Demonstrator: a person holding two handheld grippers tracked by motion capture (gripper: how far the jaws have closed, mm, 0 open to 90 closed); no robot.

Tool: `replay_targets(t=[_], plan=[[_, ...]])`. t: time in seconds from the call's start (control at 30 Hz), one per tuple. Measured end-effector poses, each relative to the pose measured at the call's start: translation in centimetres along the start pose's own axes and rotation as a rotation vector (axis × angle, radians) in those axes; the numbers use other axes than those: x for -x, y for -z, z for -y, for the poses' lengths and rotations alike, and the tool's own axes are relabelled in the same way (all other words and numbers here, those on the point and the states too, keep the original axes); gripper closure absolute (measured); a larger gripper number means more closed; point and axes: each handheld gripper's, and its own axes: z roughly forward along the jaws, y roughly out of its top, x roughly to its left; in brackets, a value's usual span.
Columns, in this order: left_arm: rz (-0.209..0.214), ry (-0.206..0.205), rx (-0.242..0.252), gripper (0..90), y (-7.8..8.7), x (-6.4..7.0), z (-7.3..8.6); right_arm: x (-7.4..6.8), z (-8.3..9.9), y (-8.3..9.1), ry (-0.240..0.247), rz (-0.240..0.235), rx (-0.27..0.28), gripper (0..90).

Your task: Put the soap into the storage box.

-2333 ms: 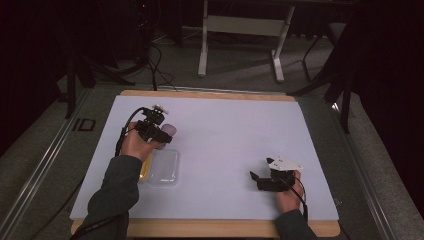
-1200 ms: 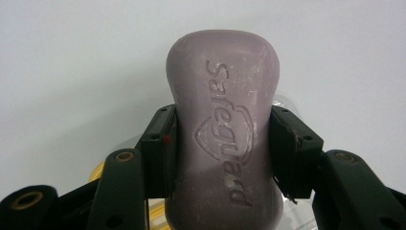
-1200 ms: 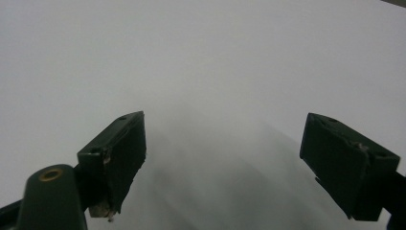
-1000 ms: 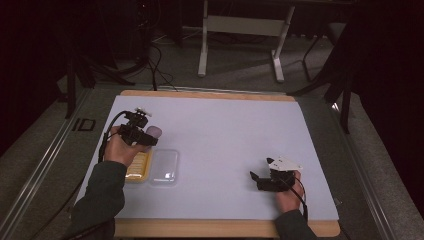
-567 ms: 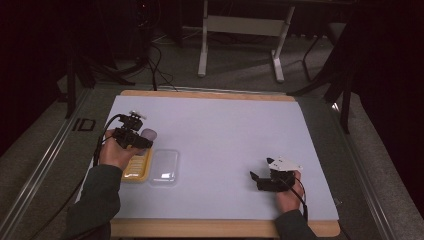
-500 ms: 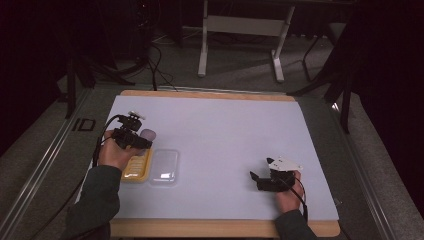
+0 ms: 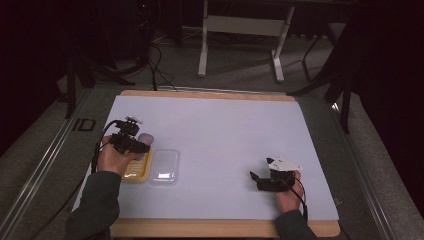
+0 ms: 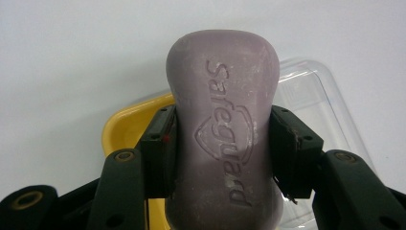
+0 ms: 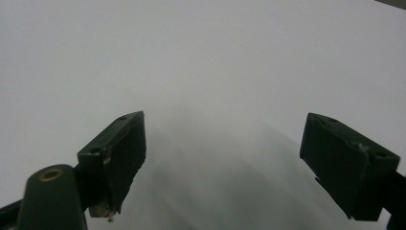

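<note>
A mauve bar of soap stamped "Safeguard" is clamped between the jaws of my left gripper. In the high view that gripper holds the soap just above the far end of a yellow soap dish at the table's left. A clear plastic lid lies flat right beside the dish; both dish and lid show under the soap. My right gripper rests at the front right, open, with bare white surface between its fingers.
The white table top has a wooden edge at front and back. A black cable loops from the left gripper off the table's left side. Beyond the far edge stand a desk frame and dark floor.
My left gripper carried the soap leftward and toward the person, from above the clear lid to above the yellow dish. The right gripper has stayed where it was.
</note>
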Motion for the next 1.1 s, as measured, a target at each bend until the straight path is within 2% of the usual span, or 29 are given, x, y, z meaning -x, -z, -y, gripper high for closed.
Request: replay_targets(t=[0.33,0.67,0.93,0.97,1.1], plan=[[-0.016,0.006,-0.009,49.2,-0.5,0.0,0.9,0.0,0.0,0.0,0.001,0.001,-0.002,15.6],[-0.035,0.033,-0.029,49.2,-1.3,-0.3,2.2,0.0,0.0,0.0,0.004,0.002,-0.004,15.6],[-0.048,0.027,-0.051,49.2,-2.1,-0.1,2.6,0.0,0.0,0.0,0.004,0.002,-0.004,15.6],[-0.067,0.021,-0.057,49.2,-2.3,0.0,2.7,0.0,0.0,0.0,0.004,0.002,-0.004,15.6],[-0.085,0.028,-0.065,49.2,-2.4,0.1,3.1,0.0,0.0,0.0,0.005,0.003,-0.004,15.6]])
